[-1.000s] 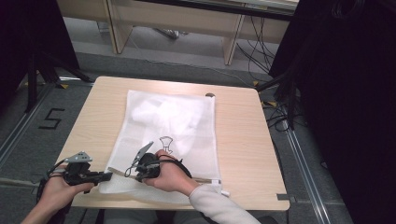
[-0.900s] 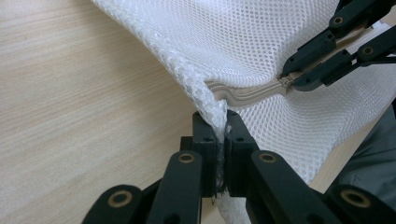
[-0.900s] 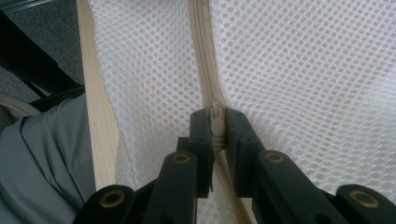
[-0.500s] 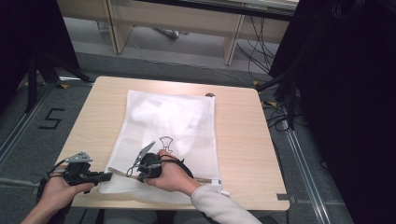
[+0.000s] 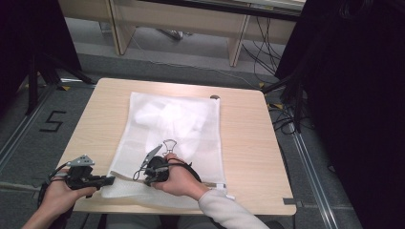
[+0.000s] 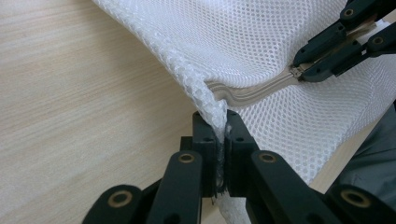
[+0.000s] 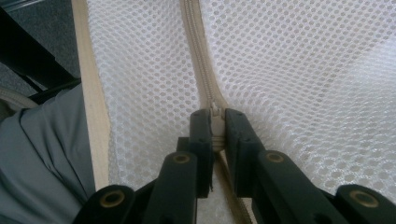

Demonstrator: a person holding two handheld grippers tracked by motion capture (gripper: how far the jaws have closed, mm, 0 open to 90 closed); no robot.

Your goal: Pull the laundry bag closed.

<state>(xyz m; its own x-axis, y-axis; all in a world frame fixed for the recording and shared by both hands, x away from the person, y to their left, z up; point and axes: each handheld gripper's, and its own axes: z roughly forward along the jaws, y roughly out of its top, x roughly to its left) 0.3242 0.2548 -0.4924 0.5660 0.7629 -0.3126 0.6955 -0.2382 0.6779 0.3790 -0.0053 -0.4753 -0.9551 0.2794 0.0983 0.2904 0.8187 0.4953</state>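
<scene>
Pale wood of the table [image 5: 248,138] fills the middle of the high view, with grey floor and dark curtains around it. On it lies a white mesh laundry bag [image 5: 176,129], spread flat from the centre of the frame down to the table's near edge at the lower left, with something white bundled inside its upper half. Along the bag's near end runs a beige zipper [image 7: 198,60], seen in the right gripper view as a band going up the middle of the frame. The right gripper [image 7: 215,123] has its jaws closed on the zipper's slider, the pull pinched between the pads. At the lower left of the high view the left gripper [image 5: 109,180] meets the bag's corner; in the left gripper view [image 6: 221,140] its jaws are clamped tight on a fold of mesh beside the zipper's end, while the right gripper shows at the upper right of that frame.
</scene>
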